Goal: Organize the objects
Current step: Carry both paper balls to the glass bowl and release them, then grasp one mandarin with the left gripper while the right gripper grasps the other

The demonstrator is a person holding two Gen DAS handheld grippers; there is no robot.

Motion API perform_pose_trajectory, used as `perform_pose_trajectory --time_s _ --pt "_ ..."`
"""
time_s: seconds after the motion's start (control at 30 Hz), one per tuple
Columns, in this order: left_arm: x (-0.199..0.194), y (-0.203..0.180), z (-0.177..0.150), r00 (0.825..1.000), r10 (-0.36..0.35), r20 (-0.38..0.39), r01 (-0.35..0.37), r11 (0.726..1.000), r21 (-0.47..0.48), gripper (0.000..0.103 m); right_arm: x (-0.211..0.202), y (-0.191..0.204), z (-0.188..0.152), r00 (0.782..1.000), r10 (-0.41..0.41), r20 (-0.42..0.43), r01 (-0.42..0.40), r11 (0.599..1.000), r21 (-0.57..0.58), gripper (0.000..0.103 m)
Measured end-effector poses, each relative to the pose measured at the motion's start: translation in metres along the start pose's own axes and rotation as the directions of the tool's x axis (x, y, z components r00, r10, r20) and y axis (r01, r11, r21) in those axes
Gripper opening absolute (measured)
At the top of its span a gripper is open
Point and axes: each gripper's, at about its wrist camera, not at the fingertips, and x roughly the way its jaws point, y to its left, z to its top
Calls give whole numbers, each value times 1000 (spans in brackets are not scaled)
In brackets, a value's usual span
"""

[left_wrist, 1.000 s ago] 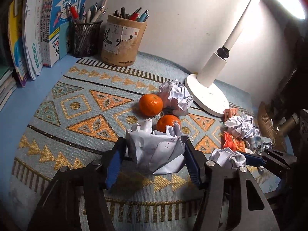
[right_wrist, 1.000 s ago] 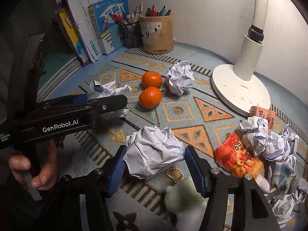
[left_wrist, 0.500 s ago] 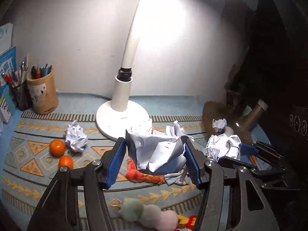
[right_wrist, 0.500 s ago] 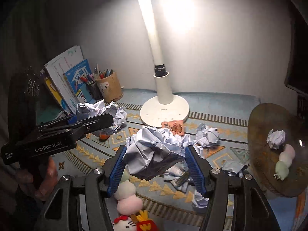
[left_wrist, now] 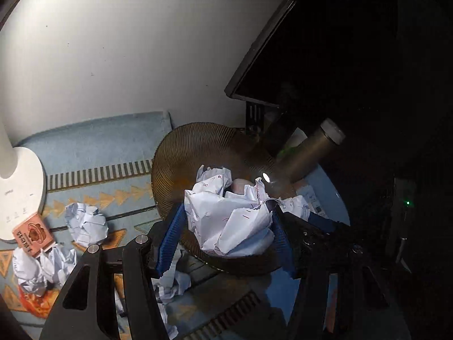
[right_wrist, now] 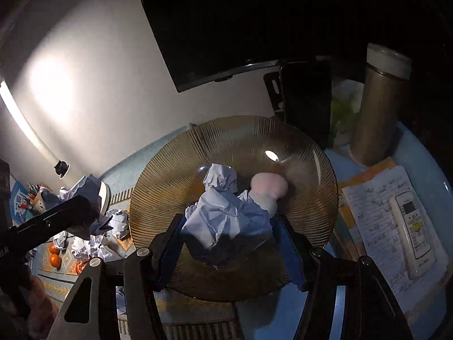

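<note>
Risk now: right tool [right_wrist: 230,243] and left tool [left_wrist: 226,235] each clamp a crumpled white paper ball [right_wrist: 226,221] over the ribbed amber glass plate [right_wrist: 170,170]; crowded release could bounce paper onto the counter.

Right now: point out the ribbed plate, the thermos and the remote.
ribbed plate [right_wrist: 175,175], right wrist view, bare left part of its ribbed surface
thermos [right_wrist: 376,119], right wrist view, middle of its metal body
remote [right_wrist: 412,226], right wrist view, middle of its face

Lamp base [left_wrist: 19,187], flask [right_wrist: 376,113], remote [right_wrist: 412,226]
</note>
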Motion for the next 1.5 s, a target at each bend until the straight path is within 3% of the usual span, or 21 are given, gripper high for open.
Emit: perform_pose_trajectory --time_s 0.1,0.2,0.27,0.37,0.57,0.7,0.83,0.93,1.03,1.1,1.2,1.37,1.43,1.5 --pt "18 -10 3 1000 9 0 -9 1000 19 58 12 -6 0 999 28 -24 -27 1000 8 62" --pt "26 -15 7 999 53 13 -53 998 14 77 22 -9 3 998 59 -25 -58 998 17 66" --pt "30 -11 10 999 42 -1 -42 999 -19 85 27 -11 5 995 93 -28 -92 995 24 75" --pt "28 -5 9 1000 23 -17 -24 998 -54 85 24 -13 3 993 114 -24 -113 993 32 75" --pt "4 -1 -1 998 52 16 -52 998 -33 85 4 -8 -3 994 106 17 -106 994 0 75" --pt "-29 7 -15 995 81 63 -80 997 -23 85 -9 19 -7 991 128 37 -126 990 -64 75" --pt "-73 16 -42 979 150 138 -151 989 -3 85 -27 56 -14 982 178 61 -168 976 -137 75" --pt "-107 31 -64 959 213 188 -214 977 -17 85 -38 84 -20 972 220 87 -202 963 -179 76" --pt "-145 58 -88 933 274 234 -265 962 -71 85 -41 107 -30 960 258 112 -233 952 -197 87" --pt "-170 82 -103 913 317 256 -293 947 -130 85 -36 117 -39 950 290 113 -265 945 -194 89" --pt "-207 120 -125 871 410 272 -358 907 -219 85 -21 131 -53 943 325 67 -307 931 -196 89" --pt "-252 180 -157 814 515 267 -416 839 -351 85 -1 162 -75 942 336 -1 -326 914 -241 89" --pt "-263 200 -163 799 546 253 -439 816 -375 85 4 178 -80 939 343 -29 -338 902 -269 89" --pt "-270 219 -164 801 551 235 -447 810 -380 85 7 198 -86 931 360 -62 -362 882 -301 89"
